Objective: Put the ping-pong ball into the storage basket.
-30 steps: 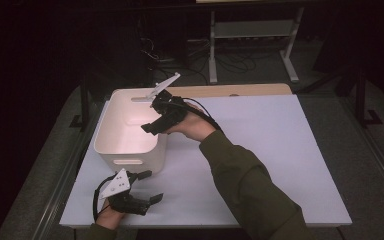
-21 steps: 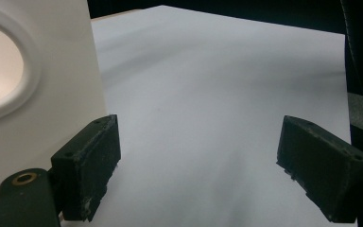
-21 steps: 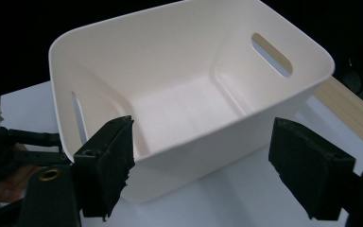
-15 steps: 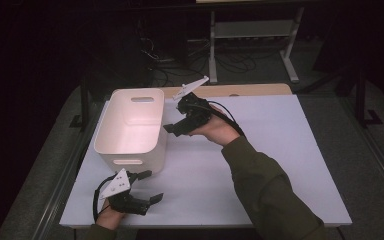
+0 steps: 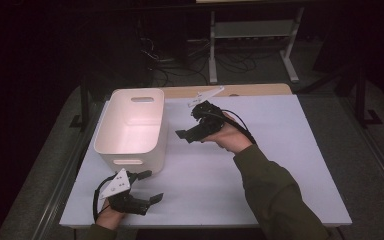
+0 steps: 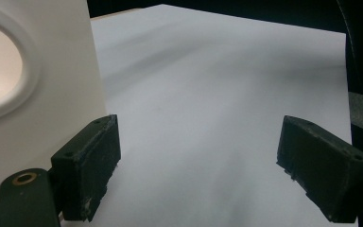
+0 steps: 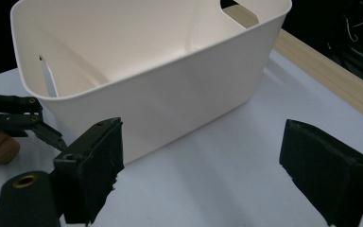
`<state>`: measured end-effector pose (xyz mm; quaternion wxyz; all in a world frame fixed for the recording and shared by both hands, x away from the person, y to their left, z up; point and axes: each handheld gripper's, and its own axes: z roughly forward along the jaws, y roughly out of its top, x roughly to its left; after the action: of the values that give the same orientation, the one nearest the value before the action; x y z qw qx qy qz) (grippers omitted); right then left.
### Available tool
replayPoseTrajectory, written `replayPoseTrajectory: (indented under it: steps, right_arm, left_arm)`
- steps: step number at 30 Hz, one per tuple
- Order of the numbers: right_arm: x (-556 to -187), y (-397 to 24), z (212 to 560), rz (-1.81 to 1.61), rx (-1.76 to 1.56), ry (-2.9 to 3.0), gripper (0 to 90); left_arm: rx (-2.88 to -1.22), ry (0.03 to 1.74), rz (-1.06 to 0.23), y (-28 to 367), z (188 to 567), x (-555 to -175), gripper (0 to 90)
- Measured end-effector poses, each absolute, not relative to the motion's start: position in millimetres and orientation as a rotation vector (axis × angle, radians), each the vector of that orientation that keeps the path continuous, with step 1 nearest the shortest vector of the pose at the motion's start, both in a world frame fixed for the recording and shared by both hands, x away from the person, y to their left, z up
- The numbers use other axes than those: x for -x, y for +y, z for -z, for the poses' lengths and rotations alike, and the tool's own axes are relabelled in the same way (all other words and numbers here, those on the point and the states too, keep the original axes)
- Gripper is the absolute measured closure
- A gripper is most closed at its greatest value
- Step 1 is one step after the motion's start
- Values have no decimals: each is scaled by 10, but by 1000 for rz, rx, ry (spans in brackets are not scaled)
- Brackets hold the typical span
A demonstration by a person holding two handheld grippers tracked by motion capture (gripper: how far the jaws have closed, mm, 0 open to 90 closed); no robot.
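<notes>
Now | right tool (image 5: 182, 134): released, jaws just widening, beside bin (image 5: 130, 150) rim | left tool (image 5: 150, 186): released, near table (image 5: 280, 175) edge

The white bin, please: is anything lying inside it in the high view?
No, the white bin shows a bare inner floor and walls.

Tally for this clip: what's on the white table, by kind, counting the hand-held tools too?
White bins: 1
Black tools: 2, left tool open near the bin's front, right tool open beside the bin, jaws just opening, nothing between them
Total: 3
</notes>
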<state>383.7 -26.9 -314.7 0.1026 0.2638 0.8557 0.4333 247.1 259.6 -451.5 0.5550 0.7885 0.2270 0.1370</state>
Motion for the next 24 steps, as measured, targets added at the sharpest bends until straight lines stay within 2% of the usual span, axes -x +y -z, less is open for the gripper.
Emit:
replayPoseTrajectory:
  steps: [7,18,24]
  right_arm:
    - [-3808,-401,3299,-1277,-821,2497,119]
    - [-3752,-574,3532,-1266,-858,2470,22]
    - [-3697,-655,3648,-1259,-874,2447,10]
  left_arm:
    - [-1856,543,-320,2593,4517,-2471,140]
    - [-1859,543,-319,2594,4517,-2473,140]
    - [-1860,539,-319,2603,4516,-2474,140]
